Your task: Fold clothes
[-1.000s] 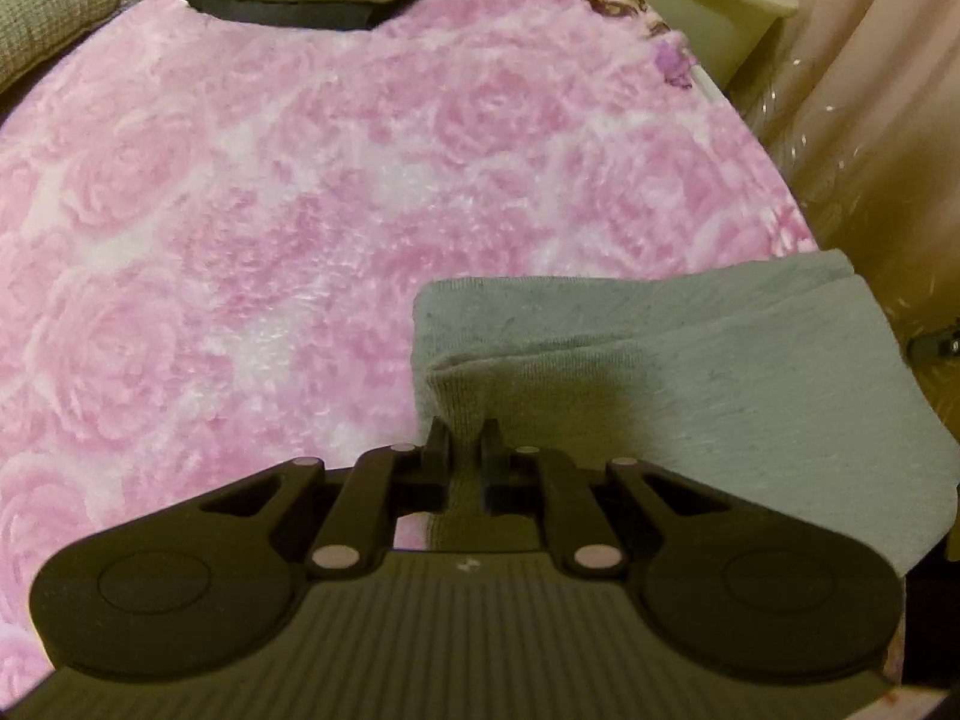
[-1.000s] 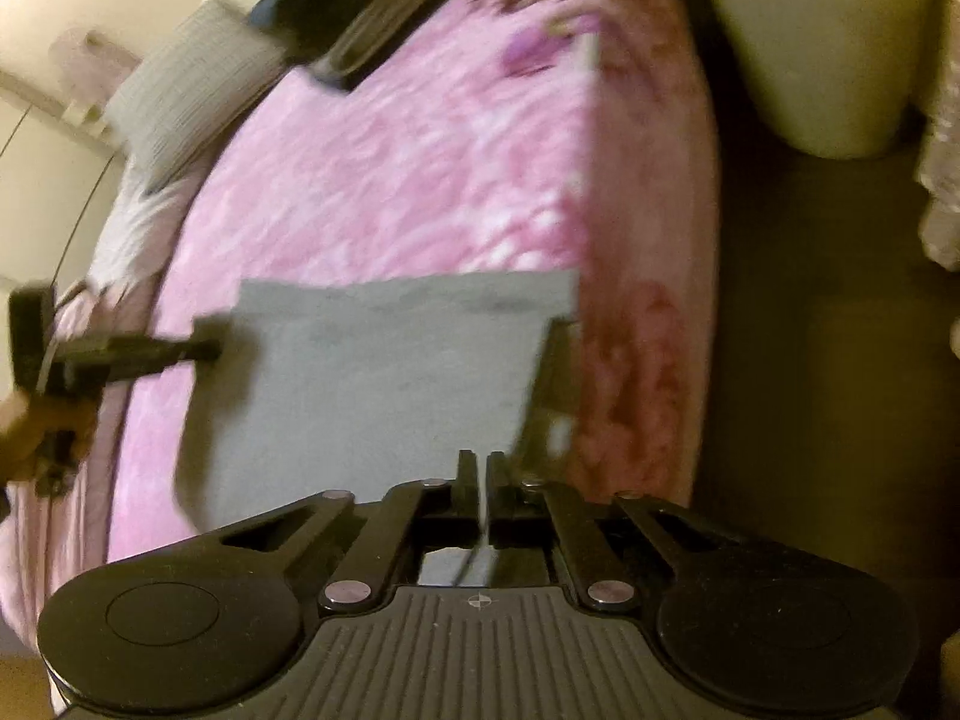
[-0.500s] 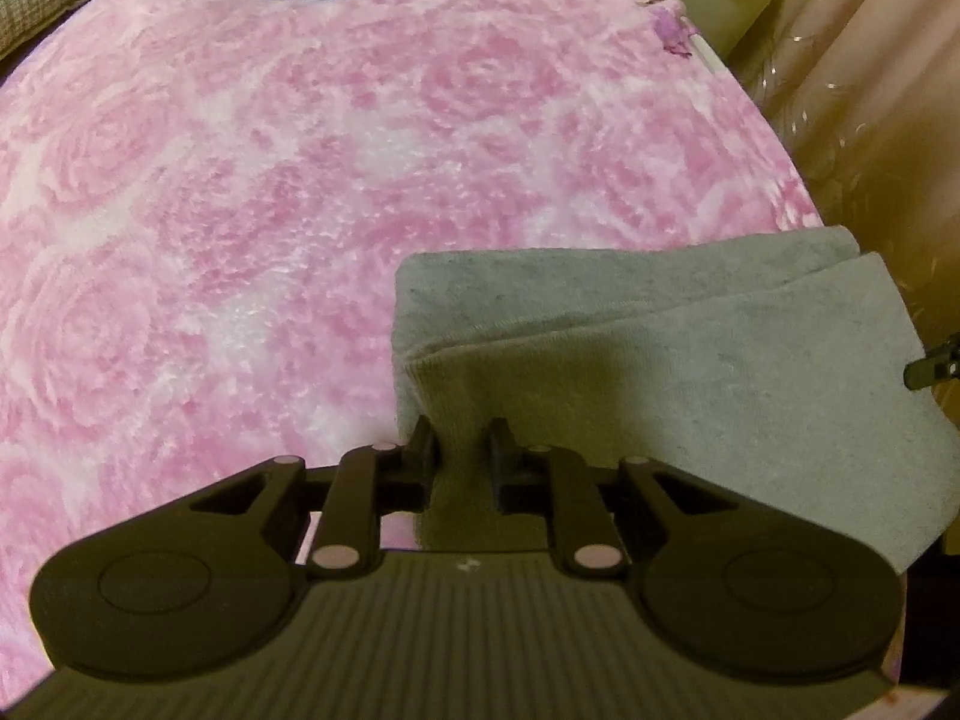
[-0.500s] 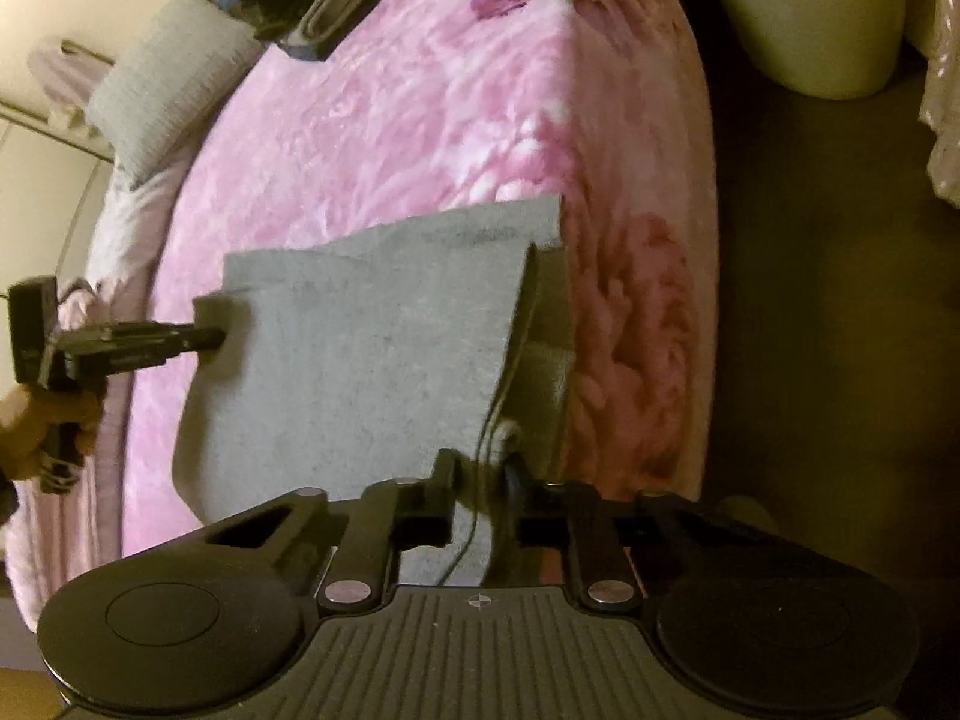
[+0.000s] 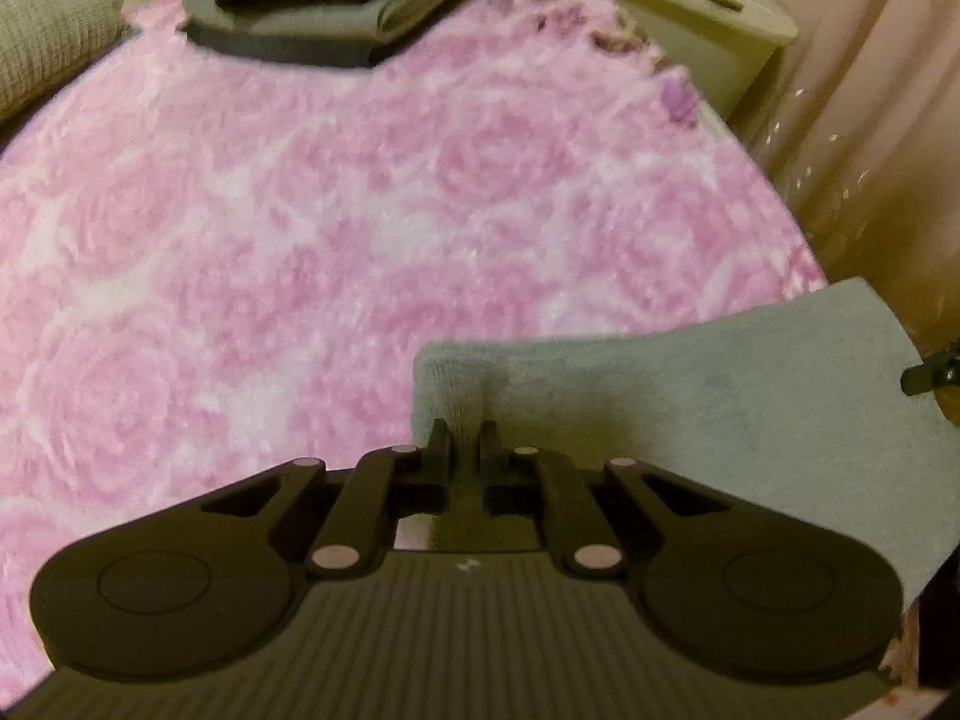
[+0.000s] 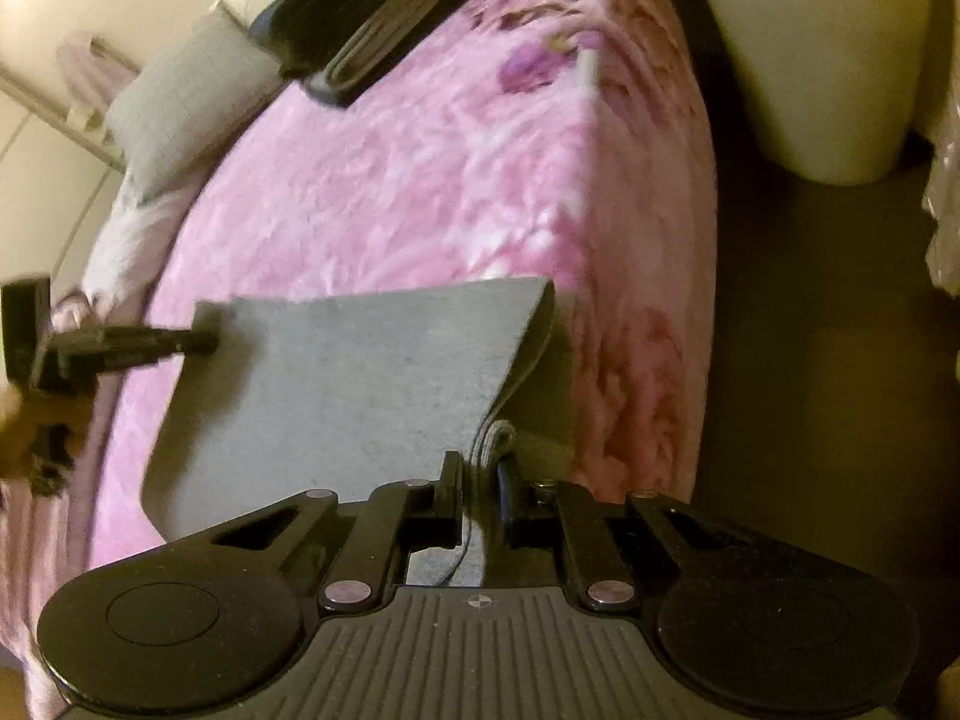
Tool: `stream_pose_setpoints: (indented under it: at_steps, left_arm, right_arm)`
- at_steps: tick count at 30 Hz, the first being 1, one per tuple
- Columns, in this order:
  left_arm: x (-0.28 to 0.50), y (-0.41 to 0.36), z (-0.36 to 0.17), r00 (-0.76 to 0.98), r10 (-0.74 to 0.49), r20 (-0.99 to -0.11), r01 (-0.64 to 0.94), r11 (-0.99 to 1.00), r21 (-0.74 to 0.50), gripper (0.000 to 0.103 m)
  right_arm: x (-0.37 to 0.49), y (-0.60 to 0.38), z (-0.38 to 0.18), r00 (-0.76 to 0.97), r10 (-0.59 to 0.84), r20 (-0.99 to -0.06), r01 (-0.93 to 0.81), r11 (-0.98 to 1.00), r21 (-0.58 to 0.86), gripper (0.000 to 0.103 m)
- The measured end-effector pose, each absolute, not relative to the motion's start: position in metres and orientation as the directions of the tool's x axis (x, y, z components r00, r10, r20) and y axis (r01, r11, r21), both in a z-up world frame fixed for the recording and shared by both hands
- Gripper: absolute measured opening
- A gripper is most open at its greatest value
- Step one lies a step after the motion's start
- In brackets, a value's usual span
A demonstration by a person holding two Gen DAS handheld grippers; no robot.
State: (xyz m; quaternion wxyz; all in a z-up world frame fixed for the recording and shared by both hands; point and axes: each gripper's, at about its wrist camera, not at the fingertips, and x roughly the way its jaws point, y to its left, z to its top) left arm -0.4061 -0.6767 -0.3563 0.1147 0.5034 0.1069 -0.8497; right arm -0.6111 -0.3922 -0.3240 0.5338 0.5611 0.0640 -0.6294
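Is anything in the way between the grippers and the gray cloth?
No. Both already pinch the gray cloth: the left gripper at one corner, the right gripper at its layered edge. Nothing sits between.

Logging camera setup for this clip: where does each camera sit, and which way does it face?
Left wrist: on the left gripper, angled down at the pink blanket; its fingers pinch the grey cloth.
Right wrist: on the right gripper, angled down along the bed edge, pinching the cloth's layered corner; a hand shows at left.
Shared: cloth, blanket, folded stack; each sees the other gripper.
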Motion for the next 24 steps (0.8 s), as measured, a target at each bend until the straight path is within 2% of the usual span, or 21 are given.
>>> stream_pose_setpoints:
  at_steps: [4, 7, 9, 10, 11, 13, 16, 18, 20, 24]
  left_arm:
    - [-0.406, -0.679, -0.34, -0.508, -0.102, -0.856, 0.302, -0.951, -0.066, 0.006]
    - [-0.417, -0.685, -0.372, -0.406, -0.08, -0.911, 0.299, -0.953, -0.05, 0.007]
    - [-0.417, -0.685, -0.385, -0.386, -0.08, -0.919, 0.307, -0.951, -0.047, 0.008]
    - [-0.417, -0.685, -0.384, -0.389, -0.081, -0.917, 0.313, -0.948, -0.049, 0.009]
    - [-0.416, -0.686, -0.382, -0.391, -0.087, -0.916, 0.323, -0.945, -0.049, 0.011]
    - [-0.41, -0.686, -0.374, -0.386, -0.114, -0.915, 0.338, -0.941, -0.026, 0.016]
    - [-0.394, -0.684, -0.358, -0.375, -0.161, -0.913, 0.374, -0.928, 0.01, 0.017]
    - [-0.38, -0.673, -0.344, -0.375, -0.184, -0.909, 0.382, -0.924, 0.029, 0.014]
    - [-0.365, -0.653, -0.332, -0.392, -0.157, -0.906, 0.373, -0.928, 0.0, 0.014]
    - [-0.34, -0.598, -0.337, -0.391, -0.077, -0.917, 0.322, -0.945, -0.059, 0.016]
  right_arm:
    - [-0.611, -0.389, -0.305, 0.163, -0.632, -0.757, 0.777, -0.391, 0.494, 0.006]
    - [-0.618, -0.397, -0.339, 0.214, -0.571, -0.792, 0.737, -0.438, 0.515, 0.008]
    - [-0.623, -0.398, -0.351, 0.233, -0.575, -0.784, 0.718, -0.442, 0.538, 0.009]
    - [-0.626, -0.398, -0.349, 0.241, -0.575, -0.782, 0.72, -0.435, 0.541, 0.012]
    - [-0.628, -0.396, -0.345, 0.233, -0.57, -0.788, 0.728, -0.435, 0.53, 0.021]
    - [-0.63, -0.391, -0.334, 0.158, -0.553, -0.818, 0.755, -0.467, 0.461, 0.031]
    - [-0.628, -0.384, -0.31, 0.1, -0.557, -0.825, 0.77, -0.482, 0.418, 0.031]
    - [-0.616, -0.384, -0.294, 0.132, -0.589, -0.797, 0.791, -0.422, 0.443, 0.031]
    - [-0.593, -0.386, -0.282, 0.21, -0.616, -0.759, 0.806, -0.33, 0.491, 0.031]
    - [-0.542, -0.389, -0.292, 0.369, -0.568, -0.736, 0.826, -0.163, 0.54, 0.031]
